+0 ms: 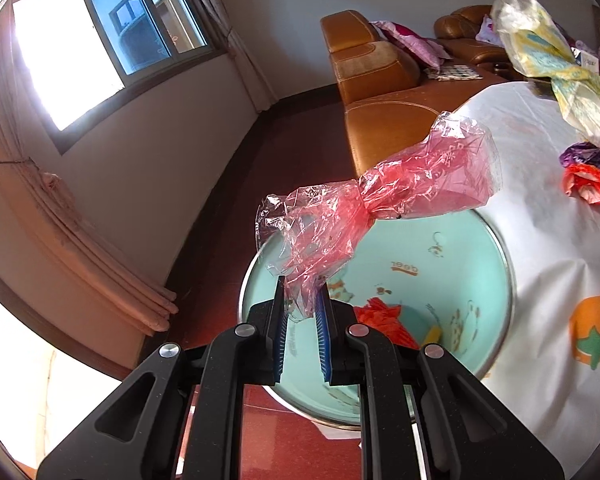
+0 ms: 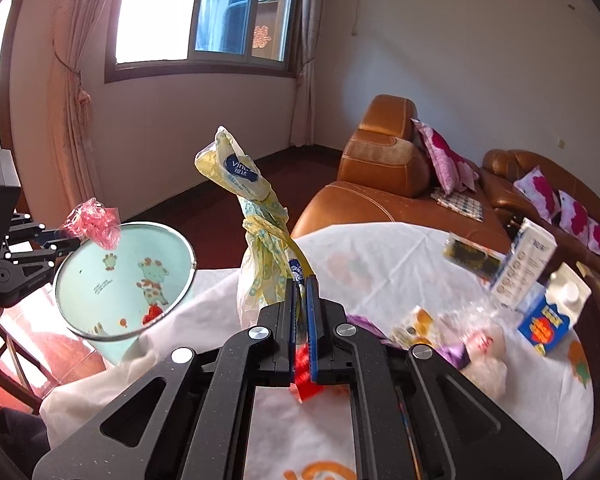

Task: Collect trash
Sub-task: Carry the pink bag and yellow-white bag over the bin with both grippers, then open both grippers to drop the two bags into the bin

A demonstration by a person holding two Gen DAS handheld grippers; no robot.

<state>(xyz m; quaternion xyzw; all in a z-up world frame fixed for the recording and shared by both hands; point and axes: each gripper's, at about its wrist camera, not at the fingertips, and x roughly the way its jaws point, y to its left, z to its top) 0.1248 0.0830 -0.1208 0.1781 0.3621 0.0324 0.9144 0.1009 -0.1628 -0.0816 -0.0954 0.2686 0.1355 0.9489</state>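
My left gripper (image 1: 302,294) is shut on a crumpled pink and clear plastic wrapper (image 1: 380,204), which hangs over the mint-green bin (image 1: 496,248) with cartoon prints. Orange scraps (image 1: 384,320) lie inside the bin. In the right wrist view the same bin (image 2: 184,248) stands at the left, beside the table, with the left gripper (image 2: 60,236) and the pink wrapper (image 2: 94,222) at its rim. My right gripper (image 2: 300,284) is shut on a yellow patterned tissue-pack wrapper (image 2: 256,216), held upright above the white tablecloth (image 2: 380,256).
On the table lie a purple wrapper (image 2: 364,326), red scrap (image 2: 306,372), clear plastic (image 2: 484,344), a snack pack (image 2: 414,326), a blue and white carton (image 2: 552,312) and a tall white carton (image 2: 524,264). An orange leather sofa (image 2: 384,176) stands behind. Red floor (image 1: 220,216) surrounds the bin.
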